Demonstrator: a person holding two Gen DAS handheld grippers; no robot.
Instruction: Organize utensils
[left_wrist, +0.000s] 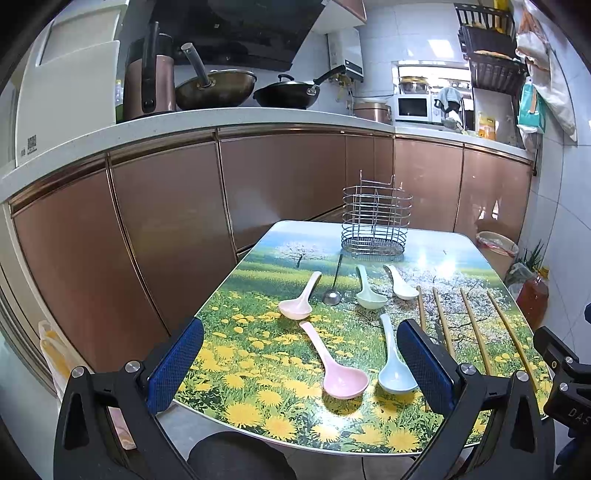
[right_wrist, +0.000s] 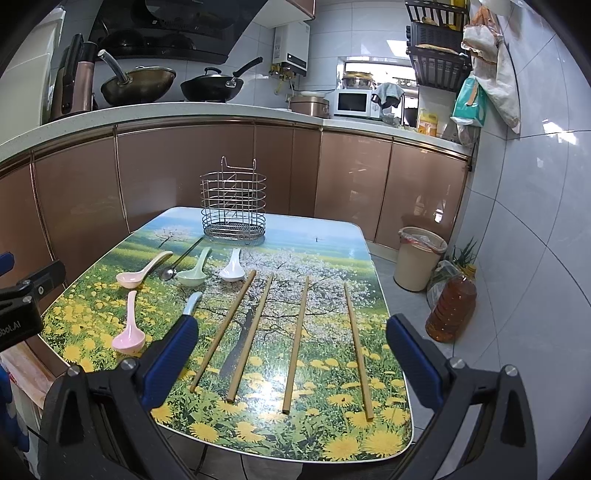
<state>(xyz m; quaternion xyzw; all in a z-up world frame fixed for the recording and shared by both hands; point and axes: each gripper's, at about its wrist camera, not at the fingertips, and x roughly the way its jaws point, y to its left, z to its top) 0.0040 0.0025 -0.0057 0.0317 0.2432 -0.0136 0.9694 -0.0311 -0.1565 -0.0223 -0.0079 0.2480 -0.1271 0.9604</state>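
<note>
Spoons and chopsticks lay loose across the flowered table, with the wire caddy standing empty at upper centre (presumably their destination). Left gripper and right gripper hung spread wide at the bottom edge, holding nothing, likely readied to pick.

The left hand-held gripper is showing black plastic arms with silver screws and blue textured pads. The right hand-held gripper is wearing the same black frame, silver screws and blue pads, with white lettering on its body.
</note>
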